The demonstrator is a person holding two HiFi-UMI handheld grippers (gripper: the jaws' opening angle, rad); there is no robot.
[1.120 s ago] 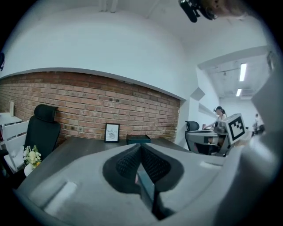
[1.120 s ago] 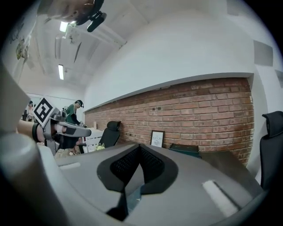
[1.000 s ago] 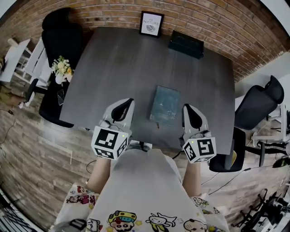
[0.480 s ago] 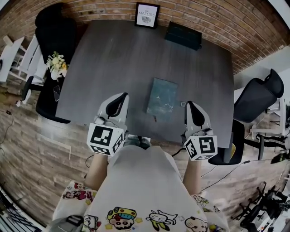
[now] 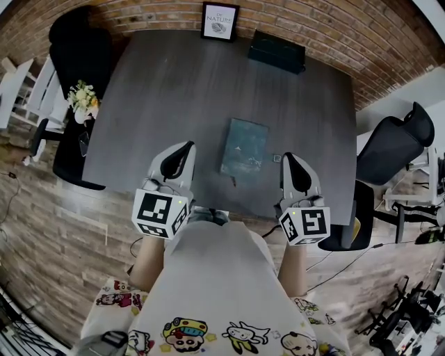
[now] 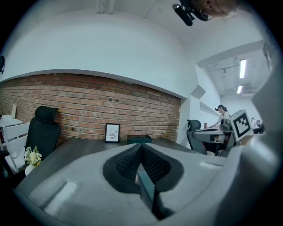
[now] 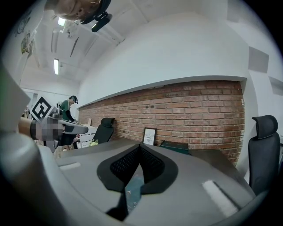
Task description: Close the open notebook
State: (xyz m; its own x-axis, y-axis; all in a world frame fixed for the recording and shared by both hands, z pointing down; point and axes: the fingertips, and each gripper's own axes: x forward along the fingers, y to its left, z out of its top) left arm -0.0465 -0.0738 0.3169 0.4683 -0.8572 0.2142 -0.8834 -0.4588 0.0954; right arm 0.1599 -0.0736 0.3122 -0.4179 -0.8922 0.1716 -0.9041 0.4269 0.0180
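**Head view.** The left gripper (image 5: pixel 186 147) and the right gripper (image 5: pixel 286 158) hover over the near edge of the table (image 5: pixel 167 83), both pointing toward the far edge. Neither touches anything. The notebook (image 5: pixel 243 147) lies flat between the 2, apart from both, closer to the near edge than to the far one. It is closed, teal cover up. Its long axis runs from the near edge toward the far edge, with the far end leaning slightly right. A thin strip pokes out of its near short edge. I cannot tell which long side is the spine. A frame (image 5: pixel 220 21) and a dark box (image 5: pixel 277 51) stand at the far edge.

**Left gripper view.** The left gripper's (image 6: pixel 140 148) 2 jaws are pressed together, pads meeting in 1 line, with nothing clamped. A grey-teal sliver shows through the slot below them. The frame and box sit beyond, against the brick wall (image 6: pixel 88 103).

**Right gripper view.** The right gripper's (image 7: pixel 139 148) jaws are likewise together and empty. A teal patch with pale marks shows through the slot underneath.
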